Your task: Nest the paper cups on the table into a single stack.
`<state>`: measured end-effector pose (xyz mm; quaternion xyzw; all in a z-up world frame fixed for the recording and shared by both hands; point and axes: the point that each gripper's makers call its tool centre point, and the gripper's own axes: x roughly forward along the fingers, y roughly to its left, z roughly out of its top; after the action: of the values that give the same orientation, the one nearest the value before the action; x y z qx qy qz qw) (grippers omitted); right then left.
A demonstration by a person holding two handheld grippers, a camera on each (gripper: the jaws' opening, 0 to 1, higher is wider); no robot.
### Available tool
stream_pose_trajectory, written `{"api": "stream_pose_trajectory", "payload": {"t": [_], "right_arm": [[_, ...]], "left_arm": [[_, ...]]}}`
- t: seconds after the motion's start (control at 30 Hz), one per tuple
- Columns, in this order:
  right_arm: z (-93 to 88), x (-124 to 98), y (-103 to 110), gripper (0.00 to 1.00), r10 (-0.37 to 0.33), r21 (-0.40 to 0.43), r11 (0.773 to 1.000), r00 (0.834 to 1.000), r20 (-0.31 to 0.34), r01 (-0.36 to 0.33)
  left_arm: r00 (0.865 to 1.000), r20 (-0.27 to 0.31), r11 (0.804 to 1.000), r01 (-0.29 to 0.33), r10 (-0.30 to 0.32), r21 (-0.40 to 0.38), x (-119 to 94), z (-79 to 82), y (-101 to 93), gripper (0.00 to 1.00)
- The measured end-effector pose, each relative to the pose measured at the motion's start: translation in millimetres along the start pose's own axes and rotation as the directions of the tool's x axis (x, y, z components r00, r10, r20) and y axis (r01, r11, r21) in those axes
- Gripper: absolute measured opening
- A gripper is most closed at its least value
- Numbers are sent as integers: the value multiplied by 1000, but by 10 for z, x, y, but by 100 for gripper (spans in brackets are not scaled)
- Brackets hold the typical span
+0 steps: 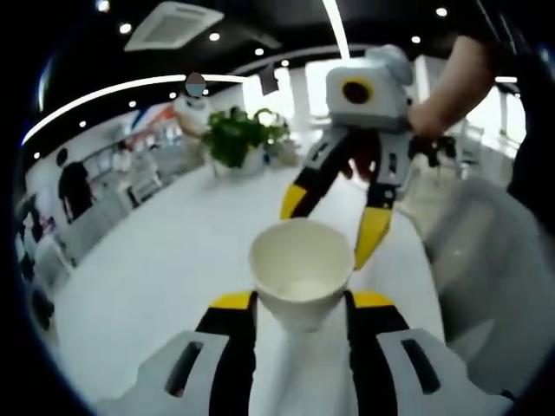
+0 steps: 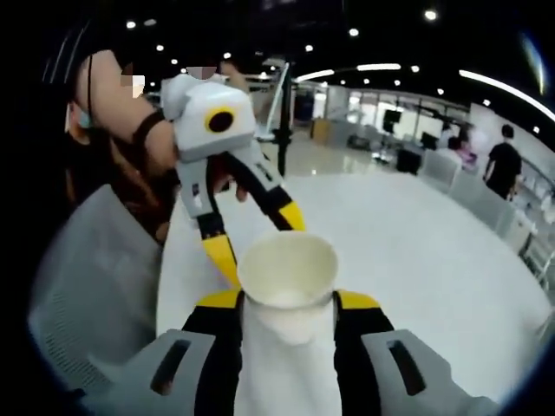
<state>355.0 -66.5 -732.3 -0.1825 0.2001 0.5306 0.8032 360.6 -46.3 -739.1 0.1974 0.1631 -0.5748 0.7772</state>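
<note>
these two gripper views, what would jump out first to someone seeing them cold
In the left gripper view, a white paper cup sits upright, clamped between the left gripper and its yellow-tipped jaws, low and central. Just behind it the right gripper hangs over the white table, jaws spread. The right gripper view mirrors this: a second paper cup clamped front and centre, the other gripper open behind it.
</note>
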Motion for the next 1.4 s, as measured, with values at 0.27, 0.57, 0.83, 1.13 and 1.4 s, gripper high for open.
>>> {"api": "stream_pose_trajectory", "payload": {"t": [0.27, 0.57, 0.83, 1.13, 1.4], "right_arm": [[-15, 136, -356, 37, -15, 9, 1000, 1000, -3, 15], [-87, 264, -633, 37, -14, 37, 999, 1000, -7, 14], [-128, 367, -782, 37, -13, 58, 998, 1000, -8, 13], [-208, 470, -826, 38, -7, 103, 995, 1000, 4, 7], [-207, 500, -830, 39, -16, 103, 995, 1000, -3, 16]], "left_arm": [[1000, -10, 1000, -9, 9, 7, 124, -30, 361, 37], [1000, -22, 1000, -8, 8, 11, 286, -86, 614, 37], [1000, -28, 1000, -6, 6, -3, 375, -149, 774, 37], [999, -34, 999, -7, 6, -45, 443, -271, 816, 38], [1000, -16, 996, -15, 13, -87, 434, -274, 831, 38]]}}
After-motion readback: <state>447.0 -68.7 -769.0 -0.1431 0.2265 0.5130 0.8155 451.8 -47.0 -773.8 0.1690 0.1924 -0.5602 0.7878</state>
